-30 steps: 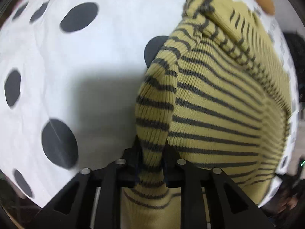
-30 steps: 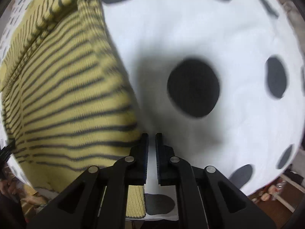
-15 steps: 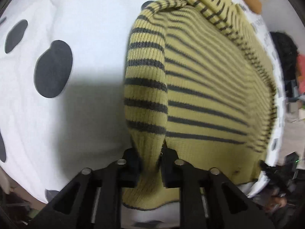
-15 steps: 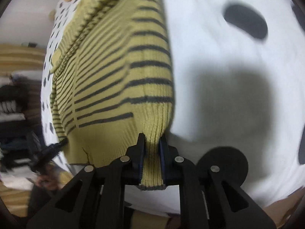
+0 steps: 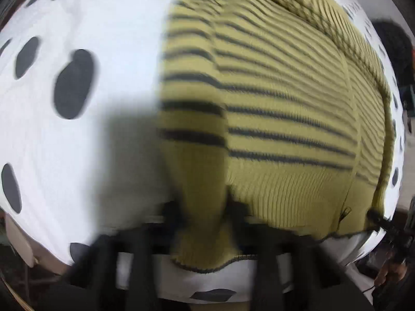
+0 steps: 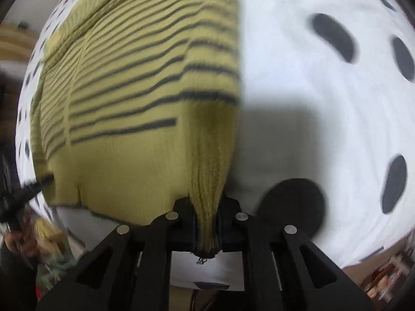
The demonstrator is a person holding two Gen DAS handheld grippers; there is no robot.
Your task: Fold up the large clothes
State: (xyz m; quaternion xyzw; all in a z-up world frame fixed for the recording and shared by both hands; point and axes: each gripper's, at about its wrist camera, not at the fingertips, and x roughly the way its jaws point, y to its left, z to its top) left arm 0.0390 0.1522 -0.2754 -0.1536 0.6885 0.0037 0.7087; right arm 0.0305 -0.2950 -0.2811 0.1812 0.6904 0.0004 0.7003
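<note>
The mustard-yellow ribbed knit sweater with dark stripes (image 5: 280,119) lies spread on the white bedsheet with black spots (image 5: 77,155). The left gripper (image 5: 201,207) pinches one folded-in sleeve cuff and the right gripper (image 6: 206,207) clamps the other, its jaws closing on the knit, probably to carry the hem end over. Blur softens the left view. No containers show.

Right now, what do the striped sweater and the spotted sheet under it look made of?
Striped sweater: thick ribbed knit, matte olive-yellow with dark stripes, probably wool or acrylic; ribs show and it drapes softly. Spotted sheet: thin, smooth woven cloth, white with dark spots, likely cotton or a blend; fine creases, no sheen.
</note>
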